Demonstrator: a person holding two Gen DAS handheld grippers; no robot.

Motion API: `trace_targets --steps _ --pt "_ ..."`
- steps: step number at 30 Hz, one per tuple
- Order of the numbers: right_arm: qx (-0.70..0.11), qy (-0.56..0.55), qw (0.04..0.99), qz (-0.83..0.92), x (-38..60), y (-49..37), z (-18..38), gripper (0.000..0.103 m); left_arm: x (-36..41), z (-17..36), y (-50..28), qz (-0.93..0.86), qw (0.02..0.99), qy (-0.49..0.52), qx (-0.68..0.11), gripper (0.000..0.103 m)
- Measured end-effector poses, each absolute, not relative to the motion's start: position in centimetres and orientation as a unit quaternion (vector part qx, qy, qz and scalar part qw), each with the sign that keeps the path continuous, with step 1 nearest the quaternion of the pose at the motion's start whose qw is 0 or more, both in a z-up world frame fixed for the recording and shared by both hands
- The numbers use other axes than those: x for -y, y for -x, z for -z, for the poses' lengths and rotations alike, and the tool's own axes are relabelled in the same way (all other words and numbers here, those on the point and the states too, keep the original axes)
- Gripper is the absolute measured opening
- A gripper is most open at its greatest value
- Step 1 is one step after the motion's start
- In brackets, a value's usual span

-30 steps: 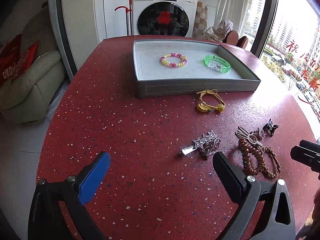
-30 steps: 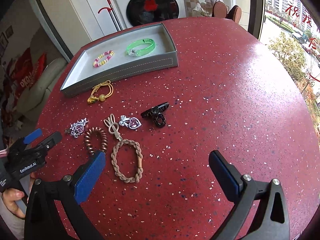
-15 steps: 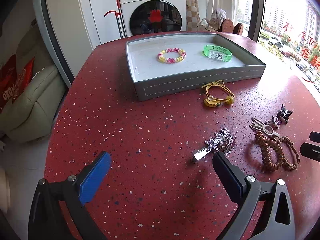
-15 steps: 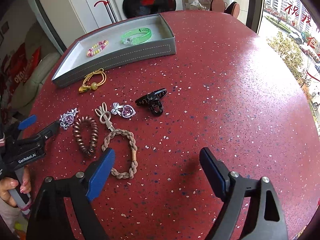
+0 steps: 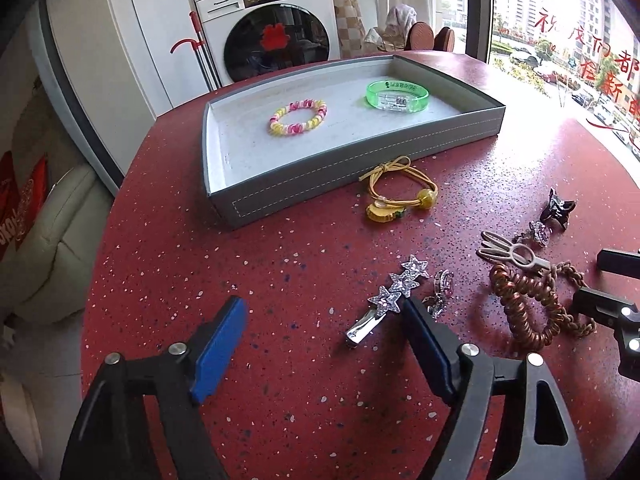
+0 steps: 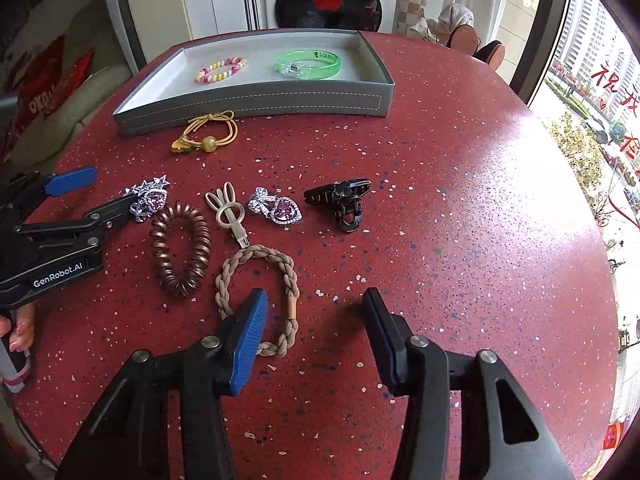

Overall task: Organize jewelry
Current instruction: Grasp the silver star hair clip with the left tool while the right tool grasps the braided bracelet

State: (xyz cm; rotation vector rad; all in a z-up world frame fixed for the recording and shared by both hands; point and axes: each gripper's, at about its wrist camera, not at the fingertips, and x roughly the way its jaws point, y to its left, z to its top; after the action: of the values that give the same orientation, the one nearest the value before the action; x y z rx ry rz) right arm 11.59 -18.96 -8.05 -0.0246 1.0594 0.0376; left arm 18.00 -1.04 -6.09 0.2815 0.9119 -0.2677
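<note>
A grey tray (image 5: 344,184) (image 6: 256,98) holds a pink-yellow bead bracelet (image 5: 298,117) and a green wristband (image 5: 397,95). On the red table lie a yellow hair tie (image 5: 396,196), a star hair clip (image 5: 390,296), a copper coil tie (image 6: 180,250), a braided tie (image 6: 260,292), a rabbit clip (image 6: 228,210), a heart brooch (image 6: 278,210) and a black claw clip (image 6: 342,200). My left gripper (image 5: 324,344) is open, its right finger just beside the star clip. My right gripper (image 6: 316,336) is open, its left finger over the braided tie.
The round table's edge (image 5: 92,280) drops off at the left toward a beige sofa (image 5: 36,248). A washing machine (image 5: 276,36) stands behind the tray. A window (image 6: 600,80) lies to the right.
Both grippers have moved forward and lower toward the loose jewelry. The left one has closed in on the star clip, the right one on the braided tie. Both stay open.
</note>
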Motion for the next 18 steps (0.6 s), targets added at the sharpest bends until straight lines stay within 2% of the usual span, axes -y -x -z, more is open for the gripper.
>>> trace_targets --steps 3,5,6,8,9,11,18 --pt "-0.506 0.016 0.862 -0.025 18.6 -11.5 8.0 0.039 1.8 6.0 -17.7 0.142 0.878 -0.147 -0.432 0.080" --pt "-0.508 0.016 0.861 -0.028 18.4 -11.6 7.9 0.034 2.1 5.9 -17.5 0.154 0.876 -0.148 -0.432 0.067" --pt "-0.508 0.017 0.860 -0.031 18.3 -11.5 7.9 0.027 2.2 5.9 -17.5 0.160 0.875 -0.147 -0.433 0.063" --pt "-0.510 0.020 0.859 -0.037 18.1 -11.5 7.8 0.020 2.5 5.9 -17.4 0.171 0.872 -0.146 -0.435 0.039" --pt "-0.510 0.020 0.859 -0.038 18.0 -11.5 7.8 0.010 2.6 5.9 -17.3 0.175 0.870 -0.145 -0.437 0.035" --pt "-0.510 0.018 0.859 -0.038 18.0 -11.4 7.8 0.006 2.6 5.9 -17.2 0.173 0.872 -0.144 -0.435 0.035" --pt "-0.497 -0.013 0.867 -0.036 19.4 -11.0 6.9 0.006 0.9 5.4 -17.2 0.173 0.874 -0.083 -0.447 0.035"
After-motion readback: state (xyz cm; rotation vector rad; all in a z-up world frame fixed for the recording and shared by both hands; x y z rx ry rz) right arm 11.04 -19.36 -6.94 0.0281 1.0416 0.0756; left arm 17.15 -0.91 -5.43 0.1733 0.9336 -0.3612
